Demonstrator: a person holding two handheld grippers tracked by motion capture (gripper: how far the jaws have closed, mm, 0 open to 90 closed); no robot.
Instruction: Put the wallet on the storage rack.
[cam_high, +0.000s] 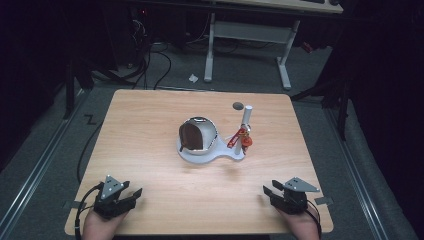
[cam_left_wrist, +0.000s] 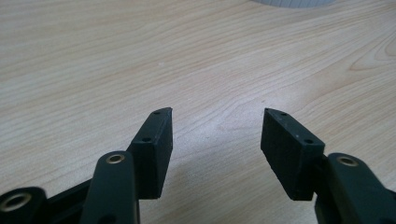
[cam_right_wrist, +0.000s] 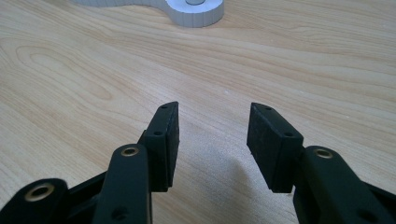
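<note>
A white stand (cam_high: 226, 154) lies in the middle of the wooden table (cam_high: 150, 130). On it rests a shiny metal bowl (cam_high: 198, 134), tipped on its side with a brown inside. A white upright post (cam_high: 246, 121) rises from the stand's right end, with a red clip-like piece (cam_high: 240, 138) at its foot. My left gripper (cam_high: 131, 195) rests open near the front left edge, held by a hand. My right gripper (cam_high: 269, 191) is open at the front right. In the left gripper view my left gripper (cam_left_wrist: 216, 116) has bare wood between its fingers. In the right gripper view my right gripper (cam_right_wrist: 213, 108) faces the stand's base (cam_right_wrist: 196, 11).
A dark round hole (cam_high: 238, 106) marks the table top behind the post. Beyond the table stand a white desk frame (cam_high: 247, 37), cables on the grey floor and a scrap of paper (cam_high: 193, 78). Rails run along both sides.
</note>
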